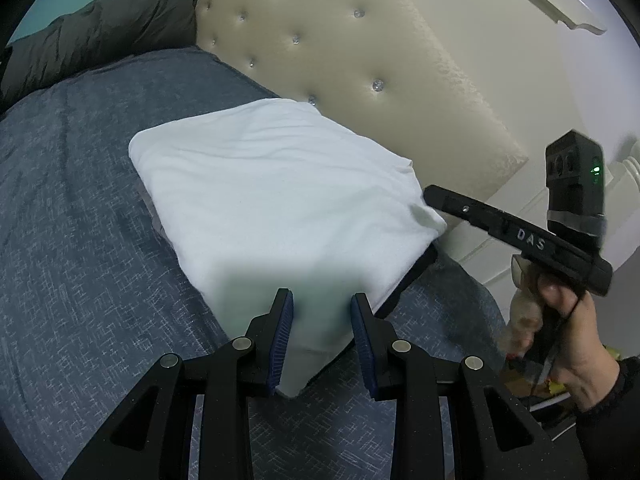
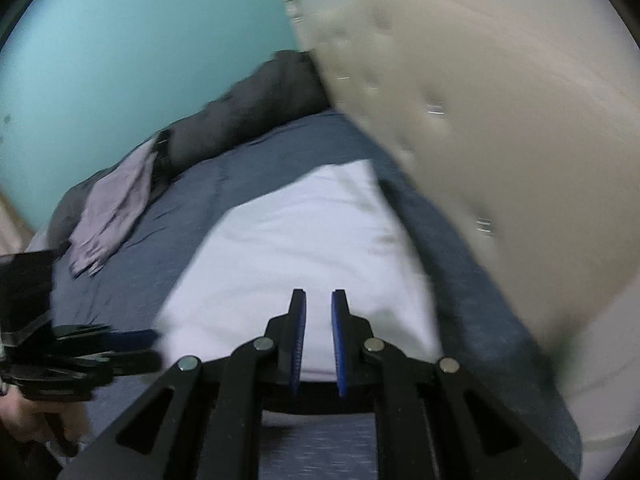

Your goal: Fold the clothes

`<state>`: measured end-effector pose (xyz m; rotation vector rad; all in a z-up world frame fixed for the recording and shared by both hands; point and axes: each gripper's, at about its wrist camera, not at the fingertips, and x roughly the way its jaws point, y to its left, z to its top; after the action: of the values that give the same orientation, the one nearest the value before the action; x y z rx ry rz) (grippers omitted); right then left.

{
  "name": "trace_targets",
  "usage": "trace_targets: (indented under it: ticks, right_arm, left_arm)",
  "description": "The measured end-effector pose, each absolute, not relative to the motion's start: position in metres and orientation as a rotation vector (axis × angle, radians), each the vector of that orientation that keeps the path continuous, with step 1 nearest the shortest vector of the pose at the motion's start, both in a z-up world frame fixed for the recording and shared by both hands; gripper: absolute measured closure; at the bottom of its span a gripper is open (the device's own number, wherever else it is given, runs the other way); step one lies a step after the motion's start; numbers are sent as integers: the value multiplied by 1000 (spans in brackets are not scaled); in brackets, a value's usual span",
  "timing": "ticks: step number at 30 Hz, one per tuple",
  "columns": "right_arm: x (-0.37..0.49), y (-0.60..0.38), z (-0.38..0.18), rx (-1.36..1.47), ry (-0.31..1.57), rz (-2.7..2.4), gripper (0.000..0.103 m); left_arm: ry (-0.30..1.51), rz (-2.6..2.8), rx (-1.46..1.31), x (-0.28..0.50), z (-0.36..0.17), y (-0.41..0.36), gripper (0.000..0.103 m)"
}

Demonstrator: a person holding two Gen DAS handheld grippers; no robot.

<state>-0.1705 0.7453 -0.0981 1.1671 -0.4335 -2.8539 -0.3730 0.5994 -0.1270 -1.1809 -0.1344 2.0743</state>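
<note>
On blue bedspread, folded white garment lengthwise along headboard.

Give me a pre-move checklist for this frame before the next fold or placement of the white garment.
1. White garment folded into a compact rectangle on the bed cover: ok.
2. Left tool open, near corner between its pads, not clamped: ok.
3. Right tool state: a narrow gap shows; whether it grips cloth, cannot tell.
4. Right wrist view sharp enough to judge: not ok, blurred.
5. Dark layer showing under the garment's right edge: cannot tell what it is.
</note>
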Motion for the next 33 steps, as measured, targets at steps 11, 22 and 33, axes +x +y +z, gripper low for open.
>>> trace_targets:
  ticks: [11, 22, 33]
  right_arm:
    - [-161, 749, -109, 1190, -494, -2869, 93]
    - [-151, 753, -143, 1295, -474, -2850, 93]
    - [-139, 794, -138, 1332, -520, -3000, 93]
  left_arm:
    - [-183, 2058, -1148, -376, -110, 619, 70]
    - [-158, 2046, -1176, -373, -134, 644, 78]
    - [-109, 2058, -1167, -370, -137, 646, 79]
